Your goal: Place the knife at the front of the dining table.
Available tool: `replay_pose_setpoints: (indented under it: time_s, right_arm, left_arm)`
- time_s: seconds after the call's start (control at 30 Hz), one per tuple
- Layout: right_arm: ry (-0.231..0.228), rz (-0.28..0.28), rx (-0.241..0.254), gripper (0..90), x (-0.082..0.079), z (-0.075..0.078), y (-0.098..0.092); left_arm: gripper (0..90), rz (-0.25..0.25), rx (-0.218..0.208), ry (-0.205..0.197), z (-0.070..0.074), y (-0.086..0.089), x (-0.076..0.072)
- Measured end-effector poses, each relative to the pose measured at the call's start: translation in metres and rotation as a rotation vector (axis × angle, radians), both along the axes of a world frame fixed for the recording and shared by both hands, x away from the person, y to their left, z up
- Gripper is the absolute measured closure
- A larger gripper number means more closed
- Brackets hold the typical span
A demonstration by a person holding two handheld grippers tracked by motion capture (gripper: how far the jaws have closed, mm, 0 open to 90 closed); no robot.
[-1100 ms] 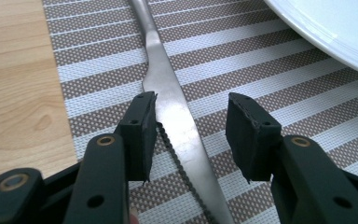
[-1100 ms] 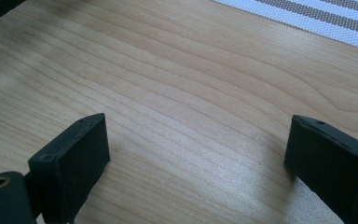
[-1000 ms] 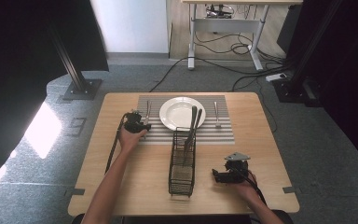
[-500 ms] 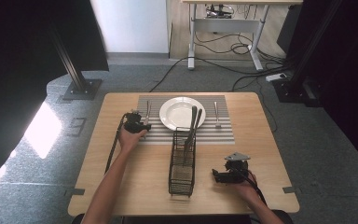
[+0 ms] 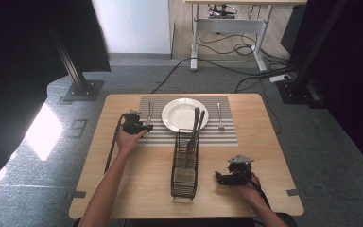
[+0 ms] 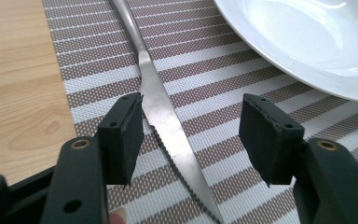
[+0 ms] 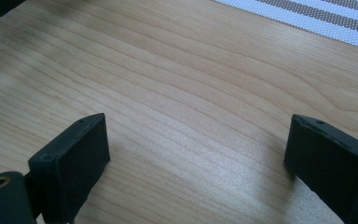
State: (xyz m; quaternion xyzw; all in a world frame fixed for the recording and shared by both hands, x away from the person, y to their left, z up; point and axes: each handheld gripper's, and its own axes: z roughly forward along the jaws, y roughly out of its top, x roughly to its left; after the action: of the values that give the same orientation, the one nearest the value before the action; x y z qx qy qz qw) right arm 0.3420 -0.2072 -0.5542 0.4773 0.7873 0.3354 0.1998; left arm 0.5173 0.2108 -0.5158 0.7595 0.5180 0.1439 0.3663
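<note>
Where the striped placemat (image 5: 189, 121) covers the counter's (image 5: 137, 184) far middle, items run as follows. Left gripper (image 5: 144, 126): at the mat's left edge, jaws apart, straddling a serrated knife (image 6: 168, 122) that lies flat on the mat. White plate (image 5: 185, 114): mat centre, just beside the knife. Wire caddy (image 5: 185, 163): counter middle, holding upright utensils (image 5: 196, 124). Fork (image 5: 220, 116): right part of the mat. Right gripper (image 5: 220, 177): near the counter's near right corner, jaws wide apart over bare wood.
</note>
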Motion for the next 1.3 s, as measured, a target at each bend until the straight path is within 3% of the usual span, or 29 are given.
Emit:
replay_pose_setpoints:
  time_s: [0.3,0.47,0.6,0.97,1.07,1.17,1.3]
  right_arm:
    - [-0.001,0.005,-0.005,7.0,-0.001,0.000,0.000]
    - [0.000,0.010,-0.008,7.1,-0.002,0.001,0.000]
    - [0.000,0.012,-0.009,7.1,-0.002,0.001,0.000]
    - [0.002,0.016,-0.010,7.1,-0.002,0.001,0.000]
    - [0.002,0.015,-0.010,6.9,-0.002,0.001,0.000]
    - [0.001,0.016,-0.012,7.0,-0.002,0.001,0.000]
    - [0.001,0.017,-0.011,7.0,-0.002,0.001,0.000]
  left_arm:
    - [38.8,0.021,-0.023,-0.054,0.019,0.019,-0.034]
    - [38.4,0.021,-0.038,-0.058,0.022,0.026,-0.049]
    - [38.2,0.009,-0.046,-0.057,0.021,0.032,-0.070]
    - [38.2,-0.057,-0.010,-0.089,0.024,0.027,-0.112]
    - [38.0,-0.076,0.005,-0.088,0.022,0.025,-0.122]
    - [37.8,-0.091,-0.006,-0.079,0.019,0.022,-0.134]
    - [37.7,-0.116,0.024,-0.088,0.019,0.016,-0.151]
